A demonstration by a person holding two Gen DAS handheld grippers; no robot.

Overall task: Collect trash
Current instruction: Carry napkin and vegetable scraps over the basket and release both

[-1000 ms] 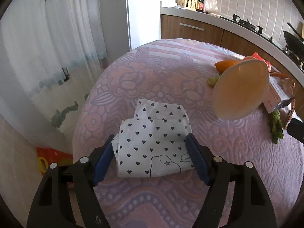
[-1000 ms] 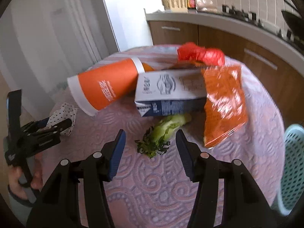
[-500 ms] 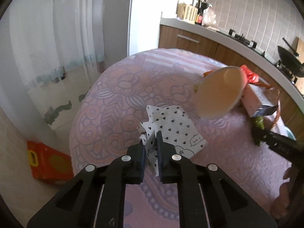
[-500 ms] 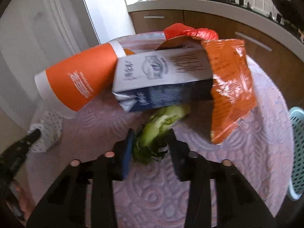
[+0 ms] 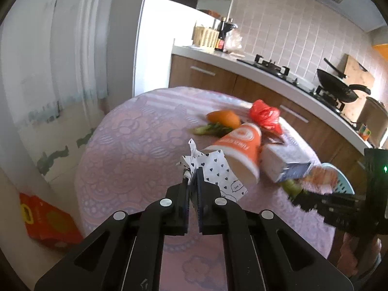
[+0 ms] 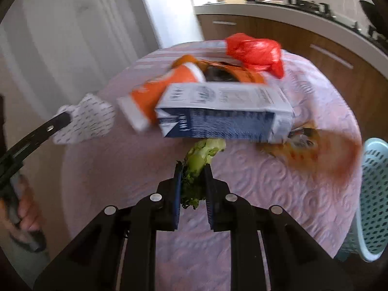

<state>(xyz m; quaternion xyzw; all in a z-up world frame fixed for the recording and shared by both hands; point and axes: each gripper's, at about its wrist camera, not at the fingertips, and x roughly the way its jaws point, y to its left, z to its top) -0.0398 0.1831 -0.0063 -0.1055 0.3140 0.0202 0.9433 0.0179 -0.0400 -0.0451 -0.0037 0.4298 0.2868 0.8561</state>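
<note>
Over the pink embossed tabletop [image 6: 266, 181], left tool [image 5: 193, 179] pinches heart-print white paper napkin [image 5: 213, 169]; right tool [image 6: 192, 181] is closing on leafy green vegetable stalk [image 6: 201, 155], which might tear loose.

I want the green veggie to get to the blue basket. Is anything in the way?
Nothing visible is. The right gripper, closing, has the veggie scrap between its pads; only bare tablecloth separates it from the basket.
</note>
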